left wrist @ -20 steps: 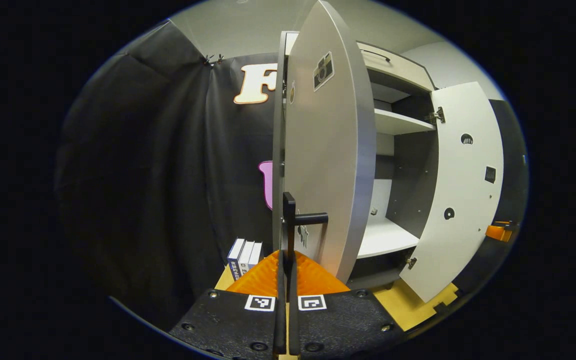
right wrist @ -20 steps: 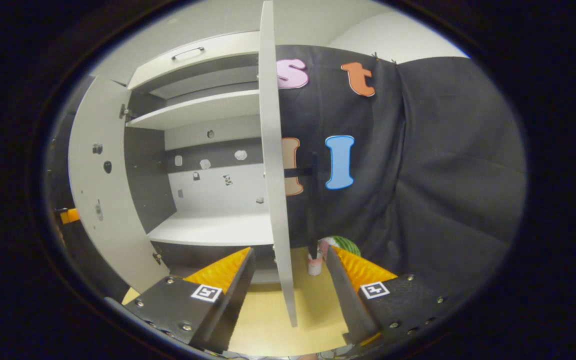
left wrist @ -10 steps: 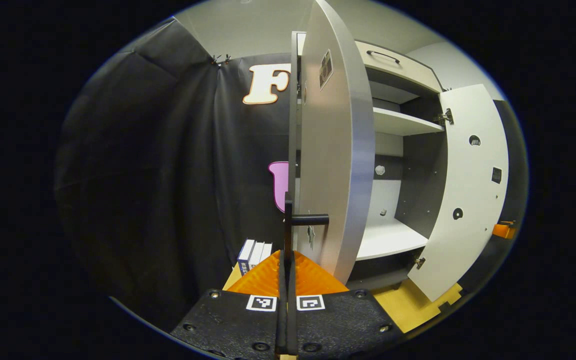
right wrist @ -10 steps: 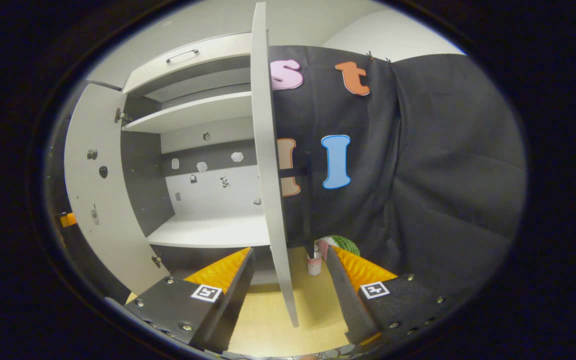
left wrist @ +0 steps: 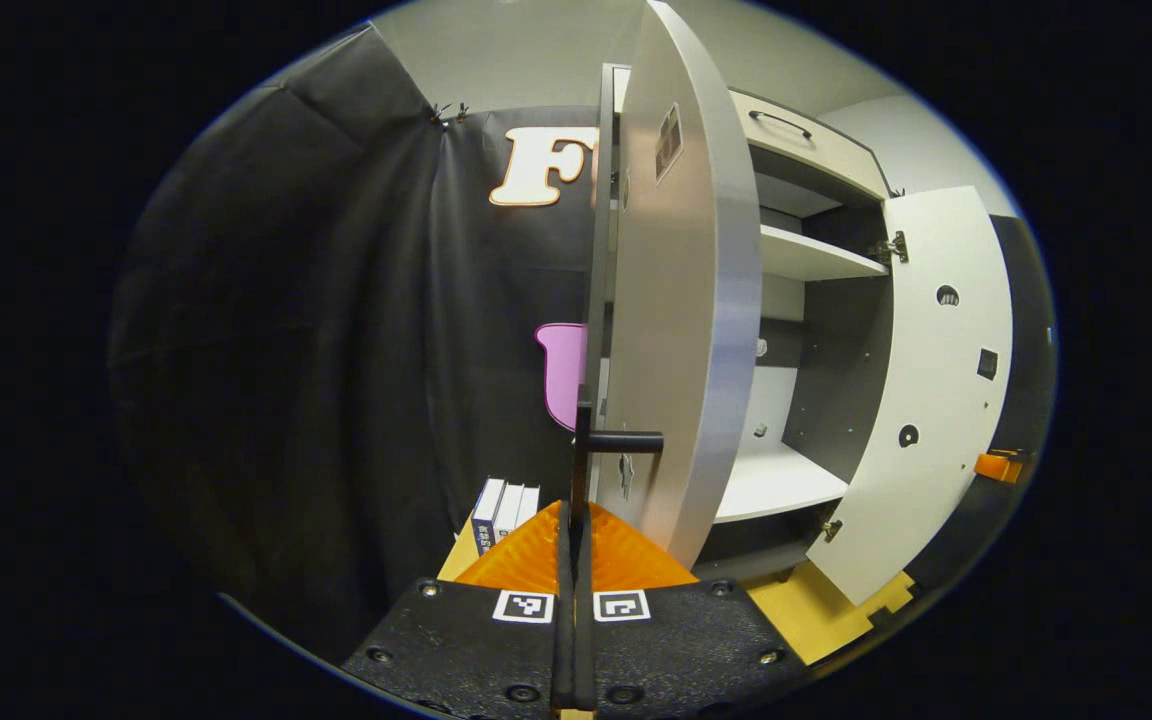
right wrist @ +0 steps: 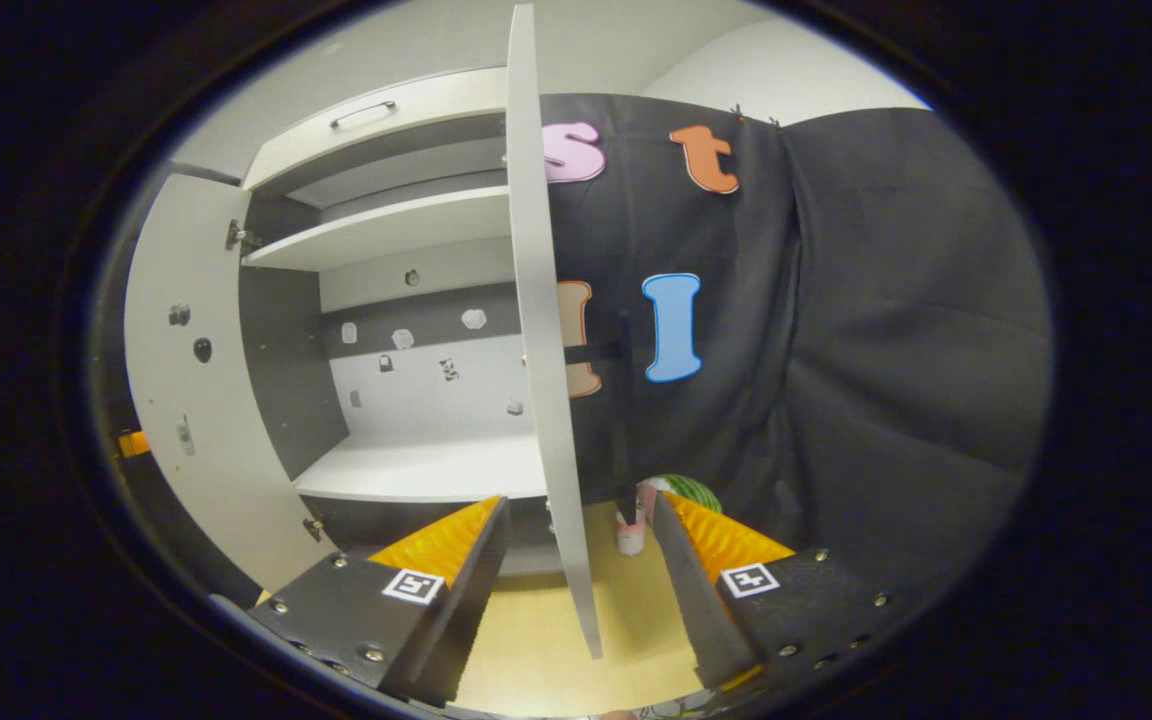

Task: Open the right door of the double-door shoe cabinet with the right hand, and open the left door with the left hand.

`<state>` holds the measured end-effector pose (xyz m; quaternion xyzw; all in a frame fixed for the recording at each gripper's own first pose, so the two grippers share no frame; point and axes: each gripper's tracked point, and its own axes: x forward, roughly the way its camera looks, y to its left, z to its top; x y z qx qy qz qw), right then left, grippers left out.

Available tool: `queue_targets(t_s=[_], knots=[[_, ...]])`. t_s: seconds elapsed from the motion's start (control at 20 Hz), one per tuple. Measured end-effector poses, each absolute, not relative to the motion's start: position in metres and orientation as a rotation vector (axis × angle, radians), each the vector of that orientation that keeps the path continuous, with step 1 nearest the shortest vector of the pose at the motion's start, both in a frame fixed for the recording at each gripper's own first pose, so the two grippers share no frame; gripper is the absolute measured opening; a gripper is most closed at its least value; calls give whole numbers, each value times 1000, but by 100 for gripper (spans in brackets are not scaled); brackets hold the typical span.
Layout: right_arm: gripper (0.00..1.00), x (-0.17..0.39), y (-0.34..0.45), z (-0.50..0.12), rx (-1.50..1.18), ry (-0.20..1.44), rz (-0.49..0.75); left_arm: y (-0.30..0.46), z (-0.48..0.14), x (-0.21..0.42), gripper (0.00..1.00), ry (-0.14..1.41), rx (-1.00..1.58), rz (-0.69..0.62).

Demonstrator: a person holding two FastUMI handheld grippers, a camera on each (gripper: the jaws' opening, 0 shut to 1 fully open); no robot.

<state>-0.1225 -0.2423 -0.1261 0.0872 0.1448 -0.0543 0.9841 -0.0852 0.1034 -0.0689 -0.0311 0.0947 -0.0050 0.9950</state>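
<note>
Gripping the black handle of the shoe cabinet's left door, the left gripper has its fingers pressed tight together. The right gripper stands wide apart, straddling the right door's edge without touching. Both doors hang open, baring white shelves.

Books left of left door; right door opposite
</note>
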Motion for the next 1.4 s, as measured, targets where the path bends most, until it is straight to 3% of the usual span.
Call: queue_targets(t_s=[0.1, 0.15, 0.2, 0.35, 0.4, 0.55, 0.65, 0.7, 0.9, 0.95, 1.0, 1.1, 1.15, 1.2, 1.4], knots=[[89, -123, -243, -127, 180, 293, -112, 104, -70, -85, 1, 192, -59, -13], [86, -122, -244, -128, 184, 293, -113, 103, -70, -85, 1, 194, -55, -13], [89, -123, -244, -129, 188, 294, -113, 104, -70, -87, 1, 196, -51, -13], [86, -123, -246, -131, 194, 297, -115, 106, -66, -91, 7, 183, -49, -12], [86, -124, -246, -131, 196, 299, -115, 105, -65, -94, 5, 181, -56, -17], [86, -123, -244, -133, 198, 301, -106, 111, -64, -97, 12, 178, -62, 2], [86, -123, -241, -134, 194, 304, -97, 119, -65, -104, 27, 183, -47, 26], [82, -123, -240, -135, 192, 307, -92, 123, -65, -106, 38, 186, -43, 43], [86, -127, -232, -135, 178, 311, -75, 136, -65, -119, 79, 186, -33, 96], [86, -127, -229, -134, 173, 312, -69, 138, -63, -122, 96, 186, -30, 107], [86, -129, -224, -132, 165, 310, -61, 138, -63, -127, 87, 190, -27, 115], [82, -133, -214, -126, 145, 307, -46, 134, -60, -135, 92, 198, -19, 129], [86, -136, -208, -123, 138, 303, -38, 130, -57, -139, 88, 201, -12, 134], [82, -139, -200, -116, 129, 294, -26, 124, -52, -143, 93, 194, -2, 129], [86, -141, -156, -82, 81, 248, 49, 79, -23, -151, 93, 134, 21, 53]])
